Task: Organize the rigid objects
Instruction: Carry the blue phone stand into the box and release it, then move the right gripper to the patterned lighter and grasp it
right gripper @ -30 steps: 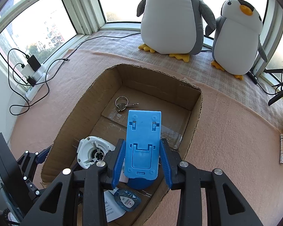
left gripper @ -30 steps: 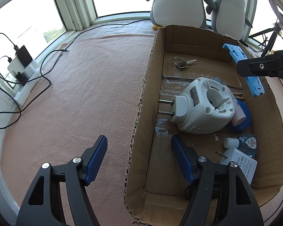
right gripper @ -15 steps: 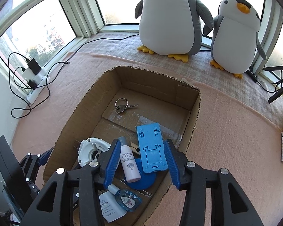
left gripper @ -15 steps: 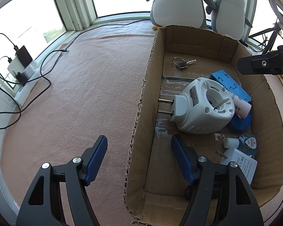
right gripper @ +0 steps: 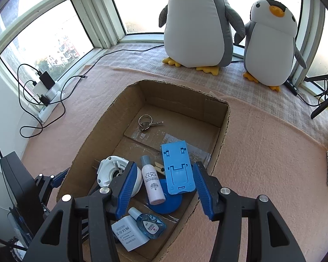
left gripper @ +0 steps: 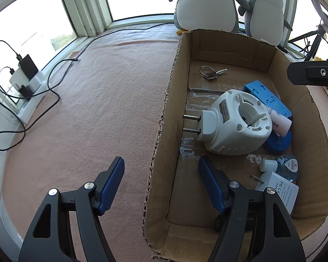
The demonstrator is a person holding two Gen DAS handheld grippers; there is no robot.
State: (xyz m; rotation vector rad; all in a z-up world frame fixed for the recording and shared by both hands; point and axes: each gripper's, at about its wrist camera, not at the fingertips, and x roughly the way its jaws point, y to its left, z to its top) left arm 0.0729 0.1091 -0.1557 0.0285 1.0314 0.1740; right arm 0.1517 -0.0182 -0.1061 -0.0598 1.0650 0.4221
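Your right gripper hangs over the near end of the cardboard box, and its jaws have just been opening; they now stand apart with no pad pressing on anything. The blue phone stand lies loose in the box below them, face up, its lower end resting on a blue round lid. Just left of it lies a white bottle with a grey cap, and beside that the white plug-in device with its two prongs pointing at the box's left wall. A key ring sits alone toward the far end. Nearest you are a small blue dropper bottle and a white power adapter, touching each other.

Your left gripper straddles the box's left wall, one finger inside and one outside, jaws clear of the cardboard and gripping nothing. Two plush penguins stand by the window.
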